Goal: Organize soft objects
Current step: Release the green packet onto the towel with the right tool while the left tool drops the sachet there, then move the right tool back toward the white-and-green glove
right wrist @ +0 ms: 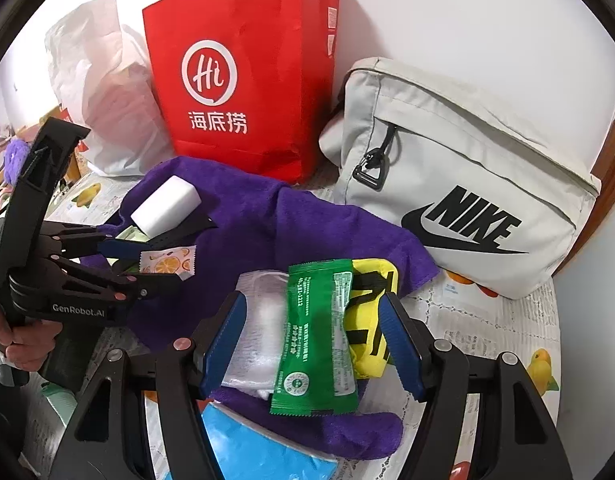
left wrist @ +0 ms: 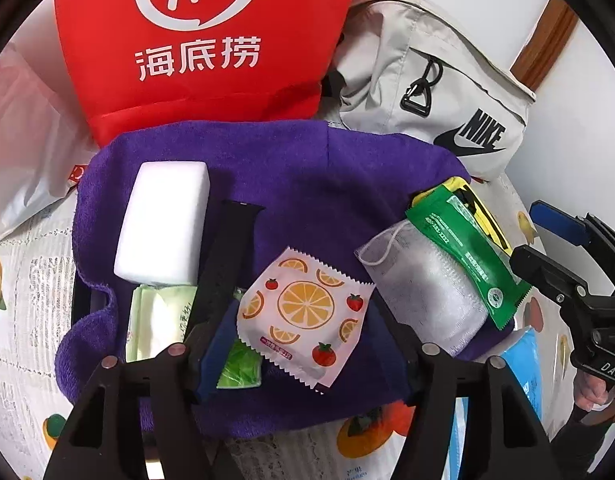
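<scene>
Our left gripper (left wrist: 307,354) stands spread over the orange-print sachet (left wrist: 307,312), pinching nothing; our right gripper (right wrist: 313,344) gapes around the green packet (right wrist: 317,340), pads clear. Both lie on the purple towel (left wrist: 307,168) covering a fruit-print tablecloth (right wrist: 507,320). At twelve o'clock, a red bag (right wrist: 243,72) against the white wall (right wrist: 467,12).

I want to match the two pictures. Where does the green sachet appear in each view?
Left wrist view: the green sachet lies at the right, across a white mesh pouch on the purple towel.
Right wrist view: the green sachet is low in the centre, between the open fingers of the right claw.
Shared landmark: the red paper bag stands behind the towel in both.
</scene>
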`<state>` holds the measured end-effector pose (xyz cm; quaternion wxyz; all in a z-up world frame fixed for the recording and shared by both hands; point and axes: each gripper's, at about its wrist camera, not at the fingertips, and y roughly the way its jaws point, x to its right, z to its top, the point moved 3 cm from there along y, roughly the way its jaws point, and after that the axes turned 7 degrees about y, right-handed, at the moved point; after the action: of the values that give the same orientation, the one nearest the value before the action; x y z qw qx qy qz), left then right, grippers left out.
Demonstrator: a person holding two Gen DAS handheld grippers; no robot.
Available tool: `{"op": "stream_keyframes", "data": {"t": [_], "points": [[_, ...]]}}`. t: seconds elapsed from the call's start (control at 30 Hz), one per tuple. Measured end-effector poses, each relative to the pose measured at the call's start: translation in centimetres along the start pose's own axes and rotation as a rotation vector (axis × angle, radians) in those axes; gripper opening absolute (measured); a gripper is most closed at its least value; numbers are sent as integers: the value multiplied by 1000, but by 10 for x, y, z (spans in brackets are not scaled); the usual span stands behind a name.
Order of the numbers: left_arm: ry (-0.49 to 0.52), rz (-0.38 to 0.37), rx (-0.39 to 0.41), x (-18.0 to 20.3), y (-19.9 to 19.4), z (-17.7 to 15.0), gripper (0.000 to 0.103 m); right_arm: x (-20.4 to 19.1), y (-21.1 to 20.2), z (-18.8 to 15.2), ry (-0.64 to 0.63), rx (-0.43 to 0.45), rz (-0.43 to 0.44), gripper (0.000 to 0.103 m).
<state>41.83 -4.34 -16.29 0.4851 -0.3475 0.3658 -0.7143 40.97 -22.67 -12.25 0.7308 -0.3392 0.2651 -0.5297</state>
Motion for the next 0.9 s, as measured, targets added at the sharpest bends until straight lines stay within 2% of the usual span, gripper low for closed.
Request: {"op": "stream_keyframes", "data": {"t": [0.1,0.4,0.77,0.83,0.9], "points": [[-3,15,26,0,-7,-1,75,-5,-7,-2,-7,10,-2,68],[11,90,30,-2,-31,-14,76,-14,-27,-26,24,6,22,68],[14,83,46,5,-76,-66,75,-45,-79,-86,60,9,62,68],[7,93,57,6,-88,-77,75,-52,-89,-95,63,14,72,65],[-8,97,69,4,-99,-91,75,-64,-103,-108,55,27,88,57]]}}
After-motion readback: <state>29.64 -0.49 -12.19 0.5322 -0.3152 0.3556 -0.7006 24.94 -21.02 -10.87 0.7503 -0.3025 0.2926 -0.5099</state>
